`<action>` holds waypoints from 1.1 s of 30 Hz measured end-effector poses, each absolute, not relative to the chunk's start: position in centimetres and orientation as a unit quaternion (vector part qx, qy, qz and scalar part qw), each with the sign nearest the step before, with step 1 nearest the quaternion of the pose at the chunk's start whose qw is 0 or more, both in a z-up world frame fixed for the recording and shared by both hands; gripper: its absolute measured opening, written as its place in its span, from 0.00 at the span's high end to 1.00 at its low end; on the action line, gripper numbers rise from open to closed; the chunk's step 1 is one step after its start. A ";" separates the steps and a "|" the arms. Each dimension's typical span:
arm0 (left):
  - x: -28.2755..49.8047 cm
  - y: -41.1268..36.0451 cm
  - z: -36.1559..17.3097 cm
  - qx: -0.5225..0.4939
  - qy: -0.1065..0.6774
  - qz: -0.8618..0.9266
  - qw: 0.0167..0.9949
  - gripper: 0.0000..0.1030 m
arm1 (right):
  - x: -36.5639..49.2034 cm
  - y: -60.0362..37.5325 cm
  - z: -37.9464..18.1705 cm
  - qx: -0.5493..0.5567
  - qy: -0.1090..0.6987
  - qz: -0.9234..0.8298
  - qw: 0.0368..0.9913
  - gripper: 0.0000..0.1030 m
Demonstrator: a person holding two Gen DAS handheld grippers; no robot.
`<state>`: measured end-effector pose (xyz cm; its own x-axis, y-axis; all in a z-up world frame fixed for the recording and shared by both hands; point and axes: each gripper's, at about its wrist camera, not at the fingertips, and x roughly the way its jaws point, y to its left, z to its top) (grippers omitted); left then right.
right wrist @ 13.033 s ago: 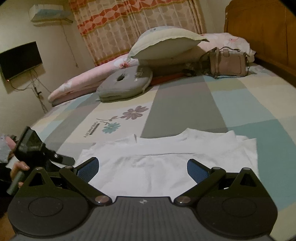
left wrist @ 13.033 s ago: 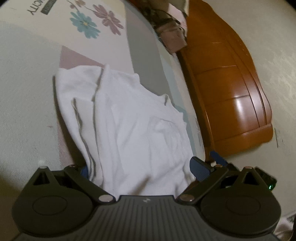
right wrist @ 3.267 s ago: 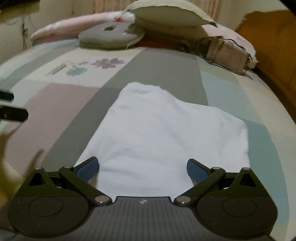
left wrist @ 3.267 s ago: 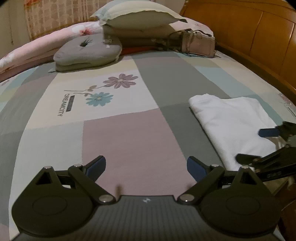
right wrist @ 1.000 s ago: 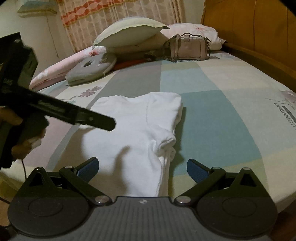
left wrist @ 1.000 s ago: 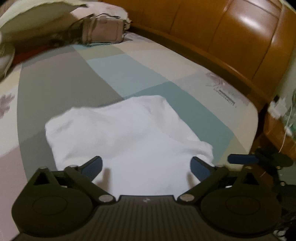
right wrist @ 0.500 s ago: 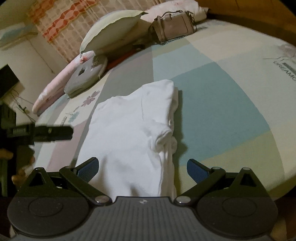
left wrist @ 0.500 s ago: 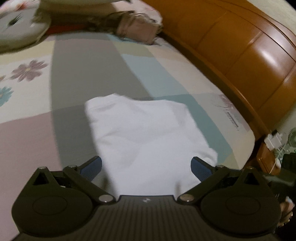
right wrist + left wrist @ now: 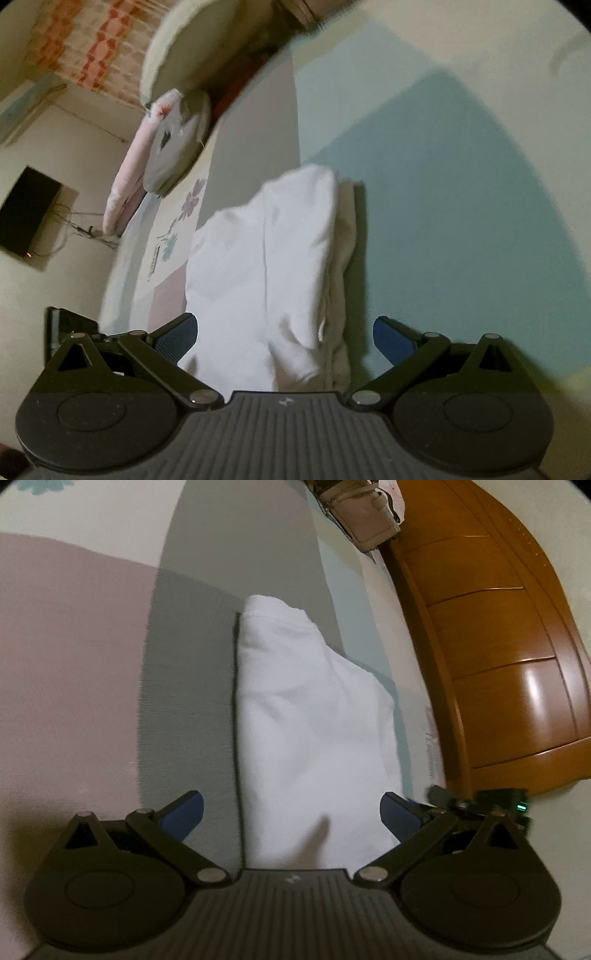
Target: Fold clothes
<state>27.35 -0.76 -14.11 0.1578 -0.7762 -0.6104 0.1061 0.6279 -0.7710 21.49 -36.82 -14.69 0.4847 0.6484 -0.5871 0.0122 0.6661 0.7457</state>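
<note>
White soft folded cloth shirt (image 9: 310,731) lies on my patchwork bed cover (image 9: 74,664), near the wooden bed end (image 9: 498,646). My left claw (image 9: 291,812) and right claw (image 9: 282,332) both gape wide, holding nothing. If I pinch only the top layer, I think the fold could fall open. The shirt's near edge hides behind my claws, and it's blurry.

A patchwork-covered bed (image 9: 92,635) carries a folded white garment (image 9: 314,716), pillows (image 9: 173,48) and a handbag (image 9: 365,524).
</note>
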 end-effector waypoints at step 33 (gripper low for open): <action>31.6 -6.9 -15.2 -0.283 0.570 -0.382 0.670 0.02 | 24.7 -35.8 -15.9 0.399 0.459 0.272 0.745 0.00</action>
<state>31.60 -6.93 -15.23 0.0591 -0.8352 -0.5468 0.1895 0.5472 -0.8153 24.68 -35.85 -15.86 0.4303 0.7721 -0.4677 -0.0380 0.5332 0.8451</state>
